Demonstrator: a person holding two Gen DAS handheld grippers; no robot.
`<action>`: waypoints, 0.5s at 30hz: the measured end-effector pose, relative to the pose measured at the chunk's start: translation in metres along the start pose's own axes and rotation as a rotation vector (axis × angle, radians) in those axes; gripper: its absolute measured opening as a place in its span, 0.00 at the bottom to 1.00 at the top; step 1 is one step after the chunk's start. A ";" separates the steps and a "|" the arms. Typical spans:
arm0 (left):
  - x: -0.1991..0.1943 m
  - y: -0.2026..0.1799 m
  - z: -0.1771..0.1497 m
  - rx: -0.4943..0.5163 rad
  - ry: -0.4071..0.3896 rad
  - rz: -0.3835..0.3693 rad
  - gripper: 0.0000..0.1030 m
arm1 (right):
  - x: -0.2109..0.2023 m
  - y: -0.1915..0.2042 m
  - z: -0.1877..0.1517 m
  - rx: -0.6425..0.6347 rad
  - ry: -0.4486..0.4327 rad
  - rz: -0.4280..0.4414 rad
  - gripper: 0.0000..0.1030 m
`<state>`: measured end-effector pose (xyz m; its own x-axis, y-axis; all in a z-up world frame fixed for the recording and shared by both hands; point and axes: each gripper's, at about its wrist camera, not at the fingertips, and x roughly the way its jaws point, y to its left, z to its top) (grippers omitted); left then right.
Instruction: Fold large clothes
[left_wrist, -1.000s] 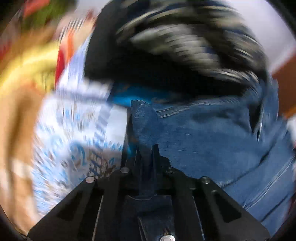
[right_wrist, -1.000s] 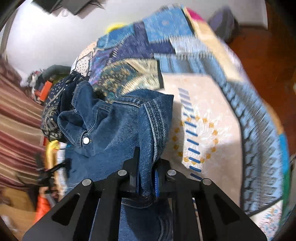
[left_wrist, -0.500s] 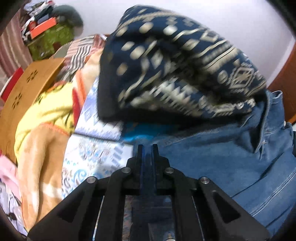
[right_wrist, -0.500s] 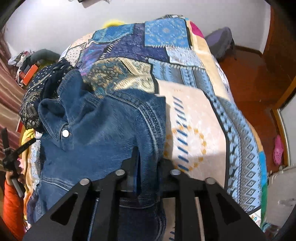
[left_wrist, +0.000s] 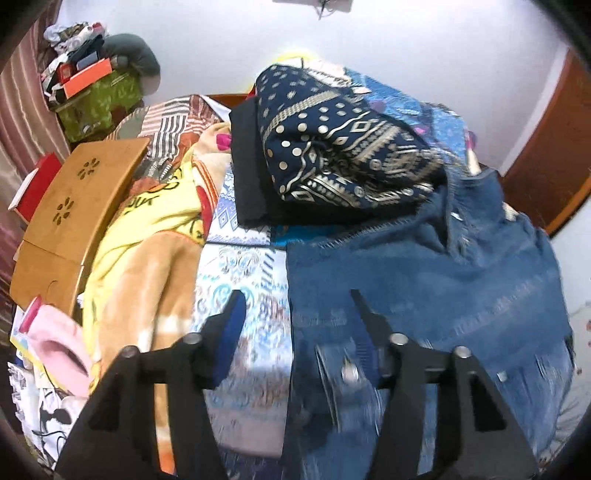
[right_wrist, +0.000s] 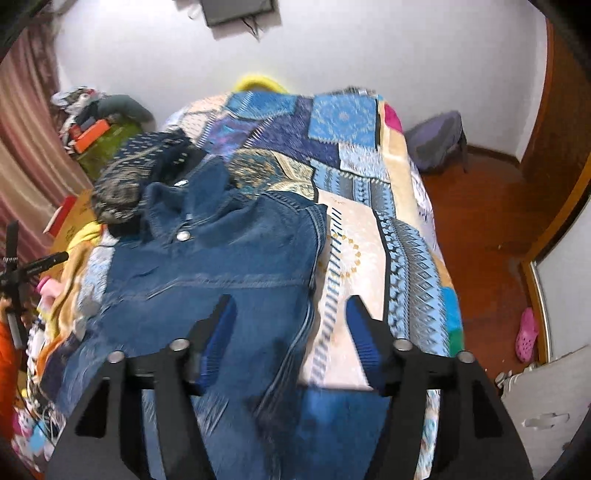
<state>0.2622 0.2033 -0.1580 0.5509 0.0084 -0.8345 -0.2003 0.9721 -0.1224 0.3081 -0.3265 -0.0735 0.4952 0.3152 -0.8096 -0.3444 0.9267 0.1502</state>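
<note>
Near the left gripper (left_wrist: 295, 314): jaws spread, just been opening, pads pressing on nothing; left edge of the denim jacket (left_wrist: 424, 280) seen between the fingers, blurred and lower down. Near the right gripper (right_wrist: 291, 321): jaws also spread after just opening, nothing pinched; right edge of the jacket seen between them, free of the pads. Jacket hem cut off behind both gripper bodies, so lower part hard to make out. Jacket lying flat on the patchwork bedspread (right_wrist: 369, 236), collar toward the far side, one snap button (right_wrist: 183, 235) visible. Just past the collar, a folded dark patterned cloth (left_wrist: 332, 147), touching the jacket. Left of the jacket, a yellow blanket (left_wrist: 155, 206) and a wooden board (left_wrist: 77, 199), crowding that side. Right of the jacket, bare bedspread up to the bed edge, then open wooden floor (right_wrist: 487, 221). Far behind, white wall (right_wrist: 332, 48).
</note>
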 end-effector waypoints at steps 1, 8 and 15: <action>-0.007 -0.001 -0.005 0.004 0.008 -0.008 0.55 | -0.009 0.002 -0.007 -0.002 -0.010 0.003 0.64; -0.022 0.014 -0.075 -0.013 0.098 -0.039 0.58 | -0.018 0.010 -0.053 0.024 0.012 0.016 0.66; 0.030 0.027 -0.145 -0.179 0.276 -0.167 0.58 | 0.004 0.000 -0.097 0.145 0.109 0.054 0.66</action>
<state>0.1555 0.1959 -0.2640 0.3535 -0.2346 -0.9055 -0.2780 0.8980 -0.3411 0.2330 -0.3455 -0.1317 0.3870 0.3483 -0.8538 -0.2457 0.9314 0.2686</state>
